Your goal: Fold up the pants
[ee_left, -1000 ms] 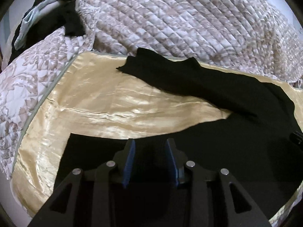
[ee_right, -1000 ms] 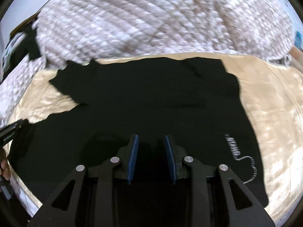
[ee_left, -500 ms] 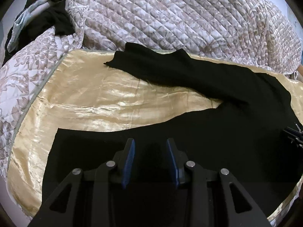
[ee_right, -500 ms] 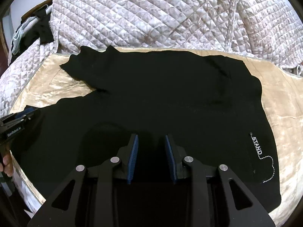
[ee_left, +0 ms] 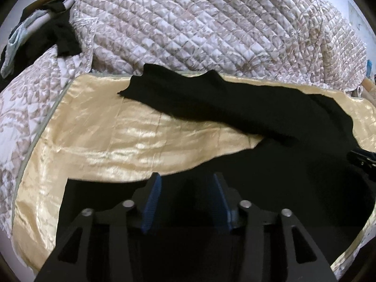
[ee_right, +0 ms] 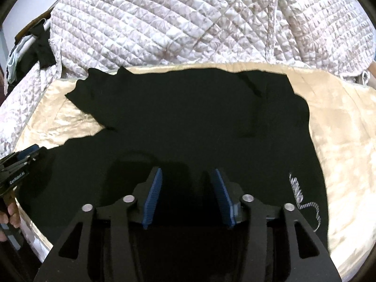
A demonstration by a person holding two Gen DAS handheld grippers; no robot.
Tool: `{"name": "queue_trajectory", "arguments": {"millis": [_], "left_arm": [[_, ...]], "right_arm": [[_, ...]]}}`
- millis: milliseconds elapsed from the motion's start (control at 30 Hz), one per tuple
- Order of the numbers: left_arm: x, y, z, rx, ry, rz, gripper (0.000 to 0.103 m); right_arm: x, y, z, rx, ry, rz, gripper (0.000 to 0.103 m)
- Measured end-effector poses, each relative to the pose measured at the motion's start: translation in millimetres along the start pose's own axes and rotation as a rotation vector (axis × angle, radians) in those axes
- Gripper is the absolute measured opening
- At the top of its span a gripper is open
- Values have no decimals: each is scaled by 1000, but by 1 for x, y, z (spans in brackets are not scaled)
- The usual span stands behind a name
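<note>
Black pants lie spread on a gold satin sheet, legs splayed toward the left. The far leg runs along the back and the near leg lies under my left gripper. My left gripper is open and empty just above the near leg. It also shows at the left edge of the right wrist view. My right gripper is open and empty above the seat of the pants. White stitched lettering marks the pants at the right.
A quilted floral bedspread is heaped behind the sheet and along the left side. Dark and pale blue clothes lie at the far left. The sheet's front edge curves off the bed near both grippers.
Both grippers have shifted a little lower and closer over the pants. Their jaws stay open. The pants lie as before.
</note>
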State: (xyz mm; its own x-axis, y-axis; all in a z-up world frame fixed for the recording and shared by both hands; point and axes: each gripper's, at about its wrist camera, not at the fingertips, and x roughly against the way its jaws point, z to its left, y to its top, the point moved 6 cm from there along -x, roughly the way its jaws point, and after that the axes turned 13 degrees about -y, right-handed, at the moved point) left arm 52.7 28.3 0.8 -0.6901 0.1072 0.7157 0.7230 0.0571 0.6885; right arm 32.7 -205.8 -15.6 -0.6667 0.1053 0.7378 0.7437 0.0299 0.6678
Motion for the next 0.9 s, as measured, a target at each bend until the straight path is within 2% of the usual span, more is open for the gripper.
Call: {"name": "queue_trajectory", "arguments": {"millis": [133,367,567,633,700,900], "left_arm": [[-5,26,2,-4,-58,-16,57],[-38,72,25,2,-92,-29,63],[-87,112,50,18,-84,-20,68],[-106,121,54,12,-73,-4,69],[-124,131,56,4,-72,12,69],[-173,151,59,-26,-22,46,70]], "right_arm": [[-7,24,-5,16,40,10,57],[-37,61,-34,-5,29,39,57],[-71,92,-59,-31,-14,59,58],[-80,103,-63,-35,-18,55,63],[-91,117,-68,-48,-25,51,64],[-124,147,-64,-37,-33,54,64]]}}
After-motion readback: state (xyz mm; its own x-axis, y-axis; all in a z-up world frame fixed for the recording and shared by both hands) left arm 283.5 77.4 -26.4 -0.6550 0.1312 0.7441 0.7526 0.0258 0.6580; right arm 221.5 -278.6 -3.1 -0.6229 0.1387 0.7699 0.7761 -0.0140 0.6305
